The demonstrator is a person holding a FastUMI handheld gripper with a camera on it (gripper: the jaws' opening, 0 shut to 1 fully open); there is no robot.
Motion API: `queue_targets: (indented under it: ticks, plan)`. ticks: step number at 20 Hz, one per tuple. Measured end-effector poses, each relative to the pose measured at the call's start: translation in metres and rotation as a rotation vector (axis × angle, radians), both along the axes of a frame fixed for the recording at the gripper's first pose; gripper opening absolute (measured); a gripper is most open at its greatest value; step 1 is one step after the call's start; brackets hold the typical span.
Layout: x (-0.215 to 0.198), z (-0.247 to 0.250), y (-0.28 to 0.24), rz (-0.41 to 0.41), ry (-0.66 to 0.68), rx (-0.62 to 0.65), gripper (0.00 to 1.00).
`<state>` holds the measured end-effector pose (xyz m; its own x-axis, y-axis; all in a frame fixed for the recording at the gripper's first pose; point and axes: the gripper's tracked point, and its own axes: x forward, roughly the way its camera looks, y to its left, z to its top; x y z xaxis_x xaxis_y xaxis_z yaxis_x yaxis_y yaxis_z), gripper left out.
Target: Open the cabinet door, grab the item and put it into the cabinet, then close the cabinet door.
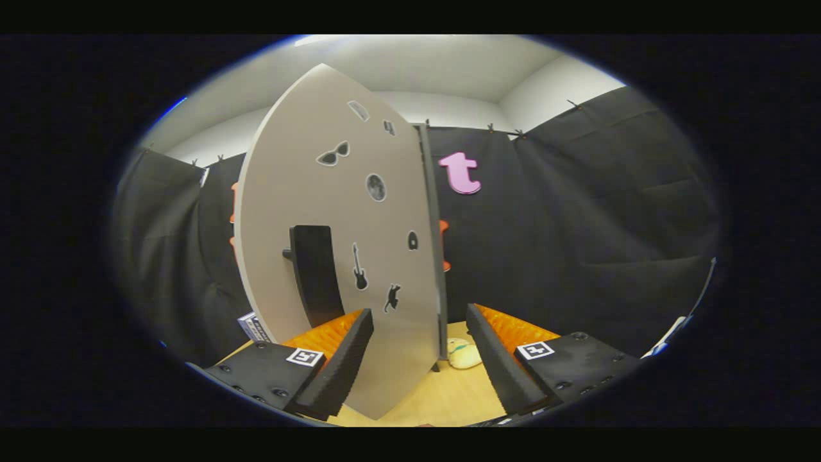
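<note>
The cabinet door (pixel 333 256) stands swung out, its pale grey face turned toward the camera and its free edge reaching down between the two fingers of the gripper (pixel 420 333). The fingers are spread wide apart and press on nothing; the left finger sits close in front of the door's lower face, while the right finger stands clear of the door's edge. A tall dark handle (pixel 315 273) is fixed upright on the door, just above the left finger. Small dark stickers dot the door face around the handle: a pair of sunglasses (pixel 333 154) above it, a round moon-like disc (pixel 376 187) further toward the door's edge, a guitar (pixel 359 267) just beside the handle, and a cat shape (pixel 392 298) below the guitar. The item, a small pale, rounded soft thing (pixel 463 354), lies on the light wooden table (pixel 449 398) just past the door's free edge, beyond the fingers and nearer the right one.
</note>
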<state>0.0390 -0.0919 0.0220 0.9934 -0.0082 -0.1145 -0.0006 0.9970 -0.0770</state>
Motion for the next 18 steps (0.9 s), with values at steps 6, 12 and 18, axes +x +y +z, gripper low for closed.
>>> queue_targets:
  ticks: [6, 12, 18]
  plan:
    - [0.036, -0.032, 0.054, 0.15, 0.101, 0.092, 0.96]
    - [0.036, -0.029, 0.066, 0.217, 0.12, 0.089, 0.96]
    - [0.047, -0.028, 0.087, 0.289, 0.118, 0.058, 0.96]
